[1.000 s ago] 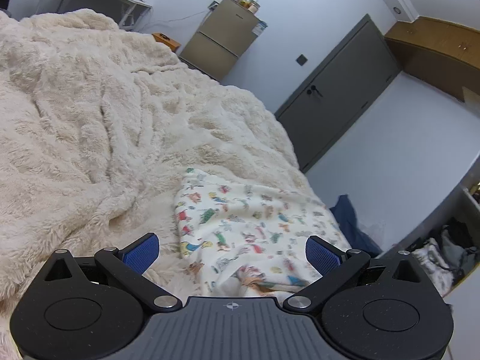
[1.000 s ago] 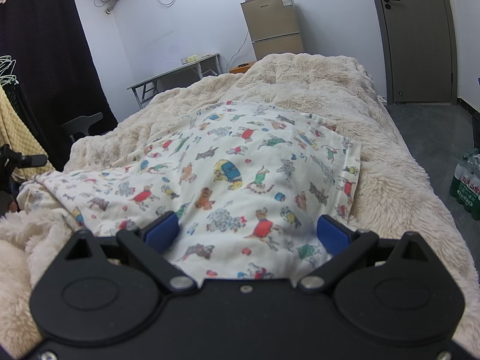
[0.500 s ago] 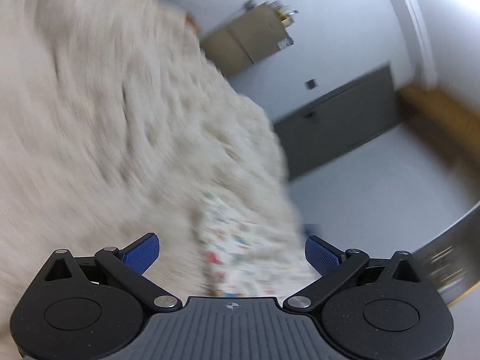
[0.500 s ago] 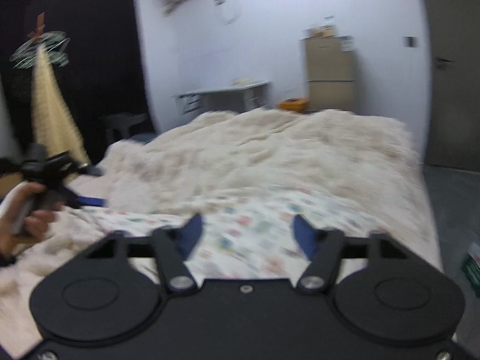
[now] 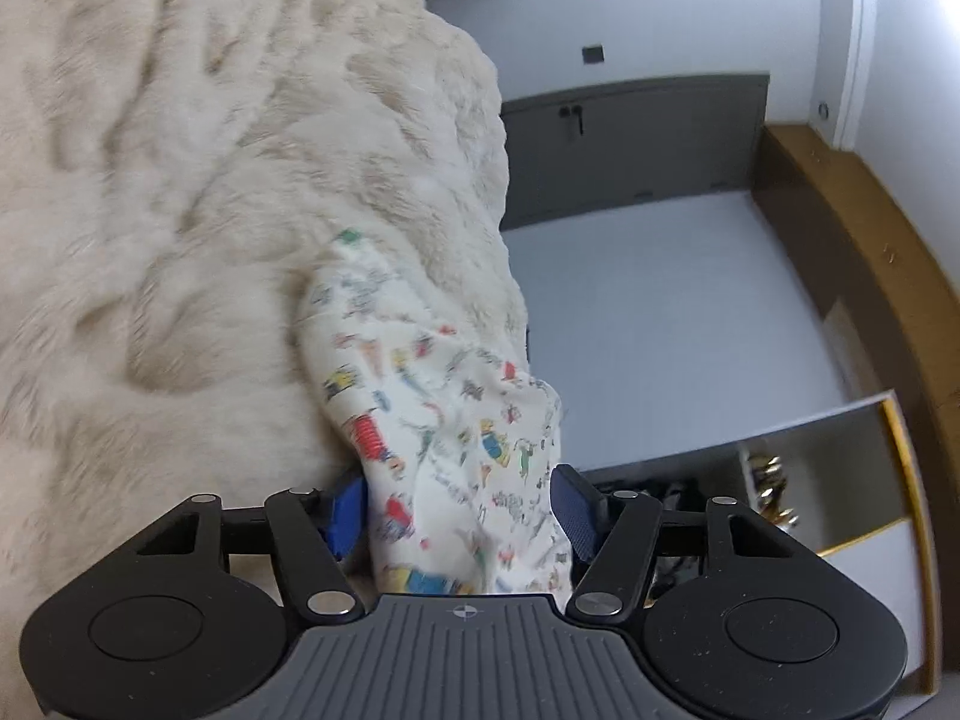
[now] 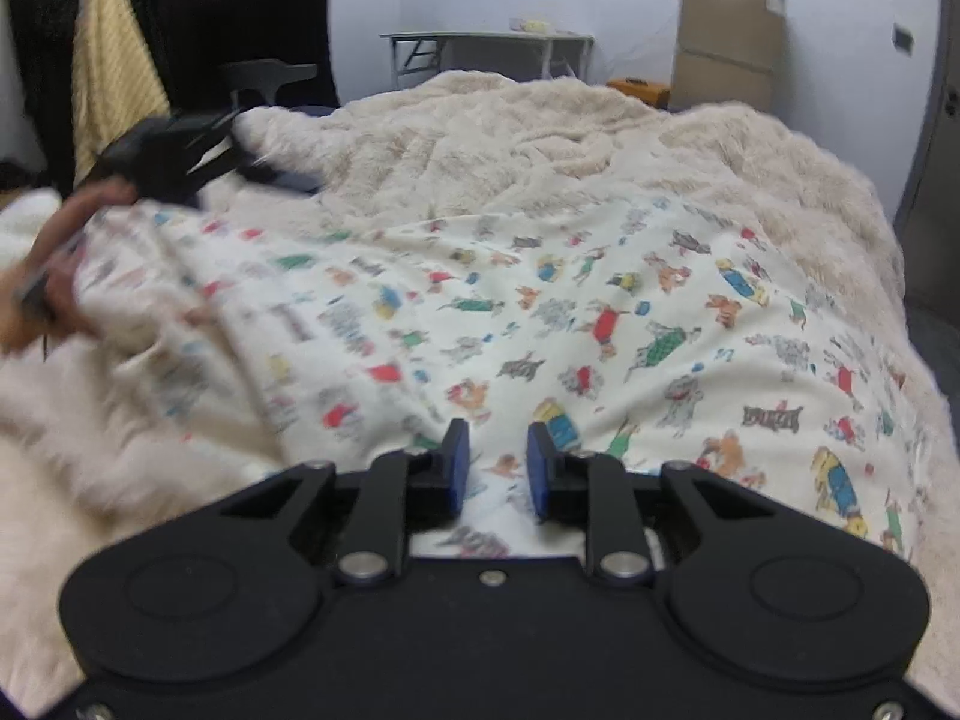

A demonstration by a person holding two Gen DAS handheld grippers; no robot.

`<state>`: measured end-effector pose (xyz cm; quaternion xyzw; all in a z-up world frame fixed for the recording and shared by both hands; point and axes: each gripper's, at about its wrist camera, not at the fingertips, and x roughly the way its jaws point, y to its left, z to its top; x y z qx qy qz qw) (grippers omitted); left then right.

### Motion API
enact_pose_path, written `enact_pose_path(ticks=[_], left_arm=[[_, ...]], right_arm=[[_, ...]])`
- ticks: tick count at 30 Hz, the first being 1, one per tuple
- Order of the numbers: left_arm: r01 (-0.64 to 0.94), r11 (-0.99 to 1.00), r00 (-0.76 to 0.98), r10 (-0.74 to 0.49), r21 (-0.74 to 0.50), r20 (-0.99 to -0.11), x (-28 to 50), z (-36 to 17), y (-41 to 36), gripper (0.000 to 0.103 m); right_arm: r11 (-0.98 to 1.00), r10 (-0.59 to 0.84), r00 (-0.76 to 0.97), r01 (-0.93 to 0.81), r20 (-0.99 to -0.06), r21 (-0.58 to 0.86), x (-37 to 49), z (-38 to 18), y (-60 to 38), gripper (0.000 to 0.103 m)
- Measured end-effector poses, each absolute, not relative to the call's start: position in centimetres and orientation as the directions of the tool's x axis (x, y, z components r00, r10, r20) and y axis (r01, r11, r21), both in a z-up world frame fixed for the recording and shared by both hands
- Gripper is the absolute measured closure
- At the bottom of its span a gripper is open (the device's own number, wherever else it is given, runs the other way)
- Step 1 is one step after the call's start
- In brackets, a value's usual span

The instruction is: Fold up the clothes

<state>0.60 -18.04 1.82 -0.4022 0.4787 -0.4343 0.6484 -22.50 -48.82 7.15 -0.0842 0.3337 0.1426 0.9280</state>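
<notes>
— Both claws have shifted since a second ago: the left claw (image 5: pixel 459 513), which hung wide apart above the blanket, is now down at the cloth's edge, and the right claw (image 6: pixel 492 468) has drawn its blue pads from wide to a narrow gap.

— What does the garment look like?

— One garment (image 6: pixel 540 312), cream cotton printed all over with small cartoon figures in red, green, blue and yellow. It lies spread across the fluffy beige blanket (image 6: pixel 540 138) on the bed, its near left corner bunched up.

— And the grip?

— On the left, the jaws are closing, with a rumpled fold of the garment (image 5: pixel 456 450) filling the space between the pads; whether they already press on it I cannot tell. On the right, the jaws are closing too, the cloth lying under and between the pads; a pinch isn't clear from here.

— How many of each?

— Two claws and one garment. From the right side you see the person's hand (image 6: pixel 42 294), blurred, carrying the left claw (image 6: pixel 174 156) at the garment's far left corner. A second ago that corner lay flat.
</notes>
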Motion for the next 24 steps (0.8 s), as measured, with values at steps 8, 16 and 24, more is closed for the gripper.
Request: enact_pose_path(ticks=[8, 16, 24], left_arm=[[0.259, 0.453, 0.231, -0.886, -0.853, -0.401, -1.1, 4.1, -20.8, 0.095], [0.569, 0.546, 0.311, -0.835, -0.615, -0.453, -6.0, 14.7, -24.7, 0.096], [0.725, 0.516, 0.239, -0.809, -0.455, -0.537, -8.5, 22.9, -34.5, 0.096]], right_arm=[[0.922, 0.244, 0.751, -0.375, -0.614, -0.092, -25.3, 8.2, -48.6, 0.093], [0.967, 0.253, 0.853, -0.209, -0.456, 0.146, -26.7, 14.3, -59.5, 0.066], [0.962, 0.22, 0.863, -0.114, -0.455, 0.247, -26.4, 13.0, -64.3, 0.062]])
